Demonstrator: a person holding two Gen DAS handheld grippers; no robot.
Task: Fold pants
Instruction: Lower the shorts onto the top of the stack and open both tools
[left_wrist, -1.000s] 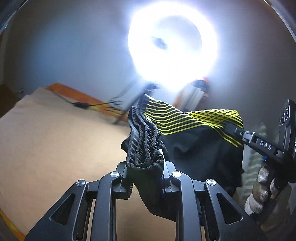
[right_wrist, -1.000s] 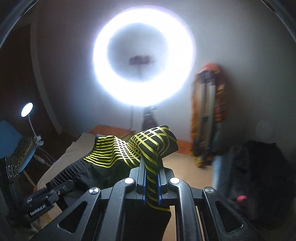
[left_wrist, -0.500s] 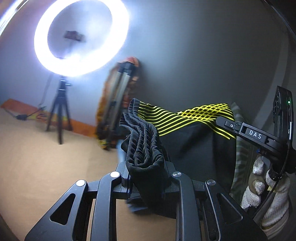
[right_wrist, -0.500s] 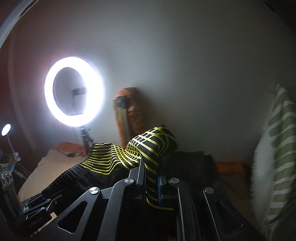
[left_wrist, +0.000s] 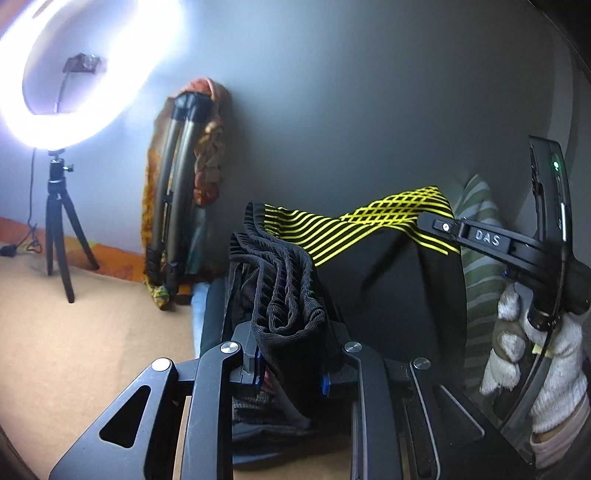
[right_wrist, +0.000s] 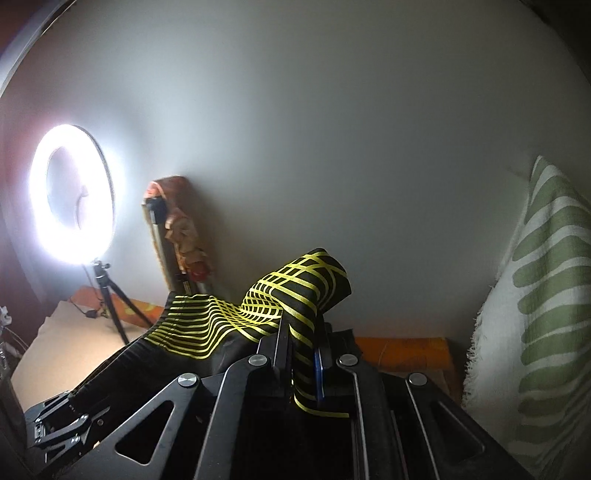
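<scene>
Black pants (left_wrist: 388, 295) with a yellow-striped panel hang in the air between both grippers, above the tan surface. My left gripper (left_wrist: 288, 354) is shut on the bunched black ribbed waistband. My right gripper (right_wrist: 301, 354) is shut on the yellow-lined part of the pants (right_wrist: 295, 295). In the left wrist view the right gripper (left_wrist: 439, 227) shows at the right, pinching the striped cloth, held by a gloved hand (left_wrist: 535, 369). In the right wrist view the left gripper (right_wrist: 62, 417) shows at the lower left.
A lit ring light (left_wrist: 74, 74) on a small black tripod (left_wrist: 59, 236) stands on the tan surface (left_wrist: 74, 332) by the wall. A folded tripod draped in patterned cloth (left_wrist: 181, 206) leans on the wall. A green-striped white pillow (right_wrist: 535, 314) lies at the right.
Both grippers have swung to the right with the pants still held. The ring light has moved to the left edge of both views and the striped pillow has come into the right wrist view.
</scene>
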